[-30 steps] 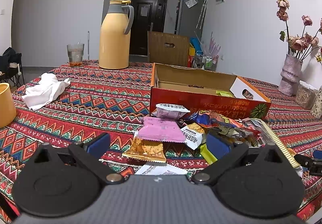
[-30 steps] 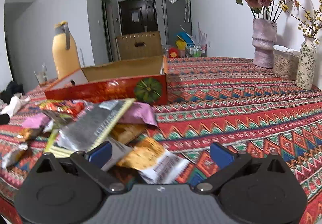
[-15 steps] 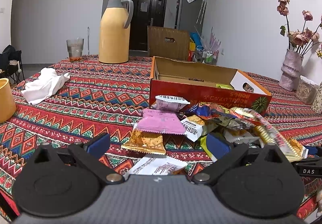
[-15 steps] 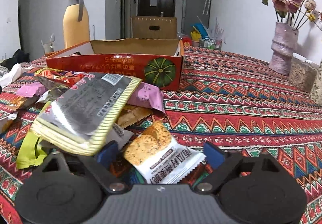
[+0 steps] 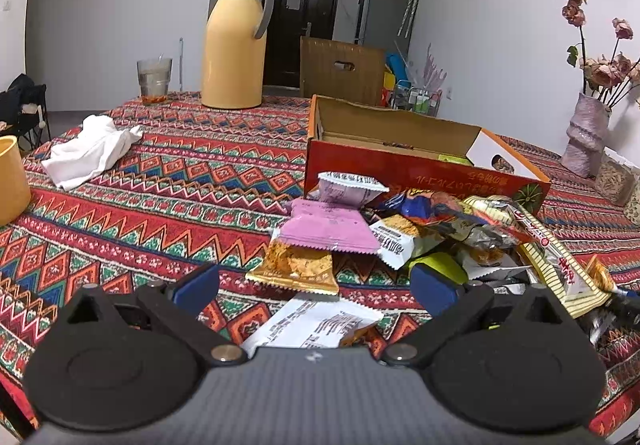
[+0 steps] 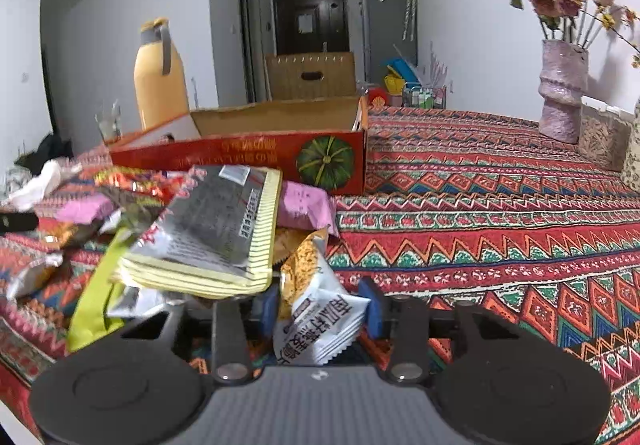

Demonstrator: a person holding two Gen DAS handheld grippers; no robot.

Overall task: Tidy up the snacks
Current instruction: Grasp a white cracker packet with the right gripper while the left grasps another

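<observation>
The right tool [image 6: 320, 305] has just been closing and its blue pads now pinch a white-and-orange snack packet [image 6: 316, 309], which stands up crumpled between them. Just to that tool's left, touching the packet's side, a yellow-striped pouch [image 6: 208, 233] lies tilted on top of the snack heap, with a lime-green wrapper [image 6: 92, 301] hanging under it. Just beyond the packet sits a pink packet [image 6: 302, 205], and behind that the red cardboard box [image 6: 256, 157], open at the top, with a green pumpkin printed on its near wall.

The left tool [image 5: 316, 285] stands wide, its pads gripping nothing. A white printed packet [image 5: 316, 321] lies on the counter [image 5: 168, 205] between its fingers, nearest the camera. Just ahead is a gold-edged packet of orange snack [image 5: 296, 269], overlapped by a pink flat packet [image 5: 328, 225], then a small sealed cup [image 5: 348, 187] against the box wall. The rest of the heap spreads to this tool's right.

Farther off to the left lie a white cloth [image 5: 92, 149], a drinking glass [image 5: 154, 79] and a tall yellow flask [image 5: 234, 45]; a vase of dried roses [image 5: 586, 137] stands far right.
</observation>
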